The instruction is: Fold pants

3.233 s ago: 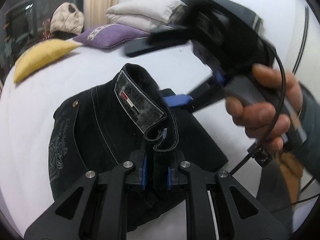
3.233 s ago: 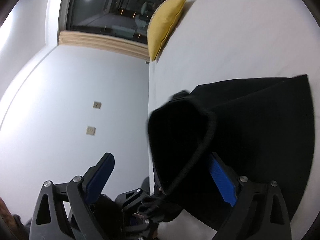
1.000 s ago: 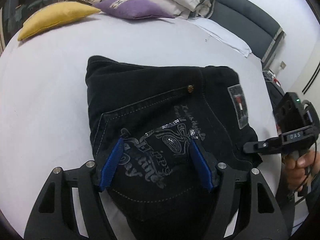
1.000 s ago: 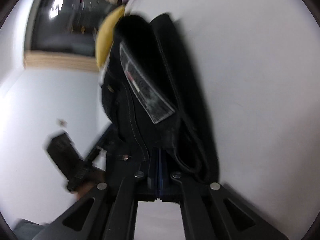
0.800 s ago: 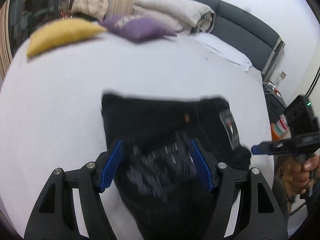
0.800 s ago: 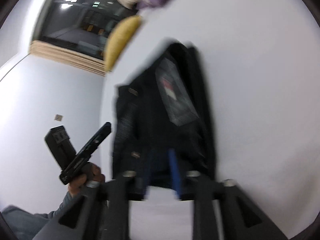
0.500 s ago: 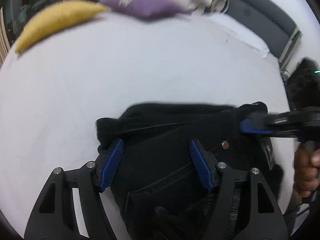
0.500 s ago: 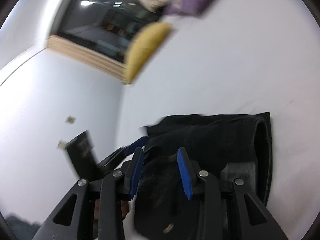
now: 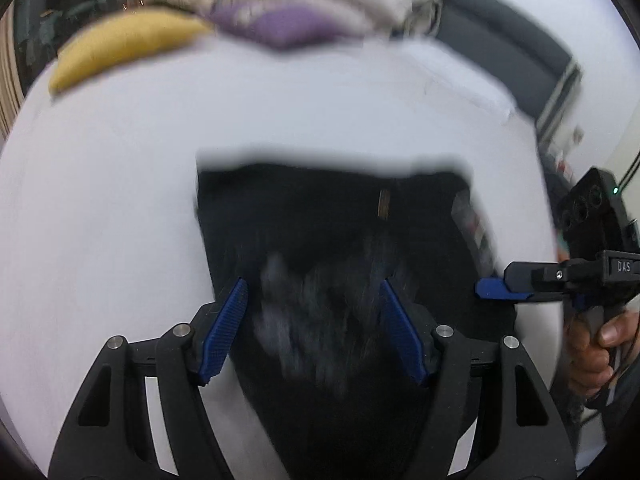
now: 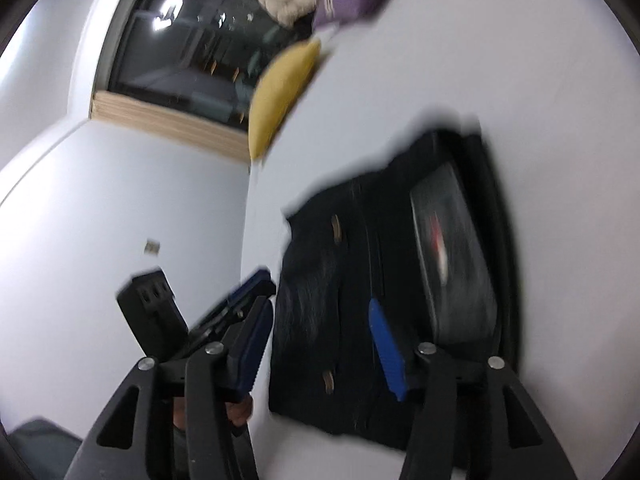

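The left gripper stood wide above the folded pants, gripping nothing; the right gripper, tilted downward, was opening, empty.

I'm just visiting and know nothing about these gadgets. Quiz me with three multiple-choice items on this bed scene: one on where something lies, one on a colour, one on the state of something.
1. Where do the black pants lie?
A. On the white bed
B. On the floor
C. On a chair

2. What colour is the pillow next to the purple pillow?
A. Red
B. Yellow
C. Green

3. In what state are the pants?
A. Spread out at full length
B. Hanging in the air
C. Folded into a compact bundle

Answers:
1 A, white sheet surrounds them on all visible sides.
2 B, the yellow pillow lies at the far edge.
3 C, a squarish stack shows, with the waistband patch on top.
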`<control>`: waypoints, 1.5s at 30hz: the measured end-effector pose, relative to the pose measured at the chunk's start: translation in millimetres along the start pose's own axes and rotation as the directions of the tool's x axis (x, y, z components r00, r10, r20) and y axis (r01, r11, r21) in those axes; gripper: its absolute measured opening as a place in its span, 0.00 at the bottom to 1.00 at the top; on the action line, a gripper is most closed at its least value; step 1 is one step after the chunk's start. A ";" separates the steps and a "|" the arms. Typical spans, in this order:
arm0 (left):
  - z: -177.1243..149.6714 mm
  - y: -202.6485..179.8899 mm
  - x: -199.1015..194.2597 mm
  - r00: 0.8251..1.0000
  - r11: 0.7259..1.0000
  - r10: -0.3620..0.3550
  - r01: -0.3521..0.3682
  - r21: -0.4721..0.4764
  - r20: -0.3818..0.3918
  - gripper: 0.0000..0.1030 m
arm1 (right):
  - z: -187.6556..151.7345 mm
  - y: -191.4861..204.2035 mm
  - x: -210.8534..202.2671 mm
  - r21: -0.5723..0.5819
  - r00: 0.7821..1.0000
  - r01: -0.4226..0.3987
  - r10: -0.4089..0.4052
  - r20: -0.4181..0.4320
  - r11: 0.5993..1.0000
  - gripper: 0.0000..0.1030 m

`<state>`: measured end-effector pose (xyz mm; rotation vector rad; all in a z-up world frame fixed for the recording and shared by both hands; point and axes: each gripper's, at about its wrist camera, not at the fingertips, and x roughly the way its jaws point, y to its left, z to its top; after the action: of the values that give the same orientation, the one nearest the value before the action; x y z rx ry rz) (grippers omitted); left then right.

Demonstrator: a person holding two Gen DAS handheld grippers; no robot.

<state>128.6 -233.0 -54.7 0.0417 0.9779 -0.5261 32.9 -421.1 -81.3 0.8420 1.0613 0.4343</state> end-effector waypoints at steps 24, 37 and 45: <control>-2.9 53.6 17.1 0.987 0.986 -0.067 0.043 -0.162 -0.144 0.56 | 33.7 -17.0 -5.9 -0.074 0.951 0.307 -0.308 -0.010 0.949 0.47; 29.5 68.0 -63.1 0.999 0.990 -0.036 0.036 -0.139 0.003 0.19 | 25.4 100.8 -12.3 -0.300 0.936 0.353 -0.330 0.125 0.886 0.19; 32.7 140.6 -82.5 0.998 0.985 0.055 -0.056 -0.164 -0.014 0.25 | 55.8 95.1 25.9 -0.230 0.964 0.265 -0.250 0.095 0.936 0.20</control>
<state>179.6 -85.3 1.9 -0.0765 1.0233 -0.3931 101.4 -366.2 -9.6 0.4885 1.0197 0.3042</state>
